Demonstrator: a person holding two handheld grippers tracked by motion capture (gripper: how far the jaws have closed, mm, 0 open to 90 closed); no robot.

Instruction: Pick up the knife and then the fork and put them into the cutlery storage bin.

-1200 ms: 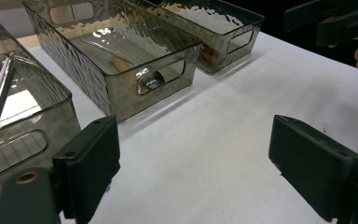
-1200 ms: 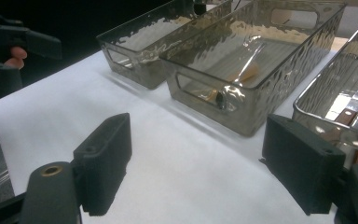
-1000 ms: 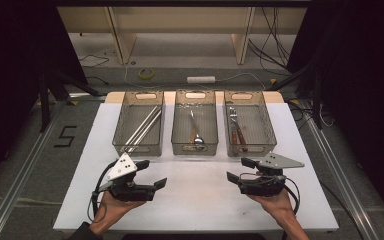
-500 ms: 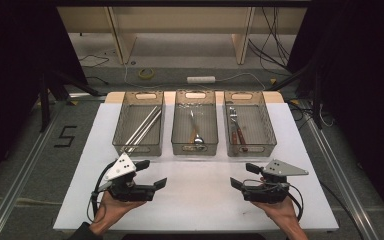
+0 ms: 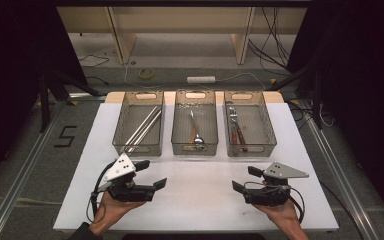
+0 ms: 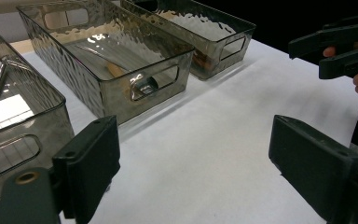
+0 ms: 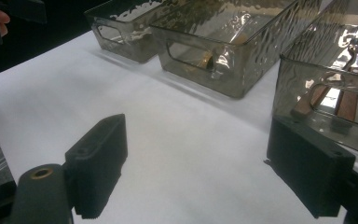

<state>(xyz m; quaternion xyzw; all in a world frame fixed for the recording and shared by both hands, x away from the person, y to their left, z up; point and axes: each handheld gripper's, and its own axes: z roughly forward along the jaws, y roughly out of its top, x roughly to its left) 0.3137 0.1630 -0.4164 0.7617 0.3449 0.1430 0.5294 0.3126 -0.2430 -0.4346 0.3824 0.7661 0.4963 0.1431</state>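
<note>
Tongs fill the left bin; floor tape reads 5.

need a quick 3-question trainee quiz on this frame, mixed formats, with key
1. True or false: the left gripper is shut on a fork.
2. Which bin holds the spoon? A) left bin B) middle bin C) right bin
3. Fill in: both grippers hover over the white ____, near the person's side.

Key:
1. False. Its jaws stand open and hold nothing; the right gripper is open too.
2. B. The left bin holds long metal rods, the right bin wooden-handled forks.
3. table.
</note>
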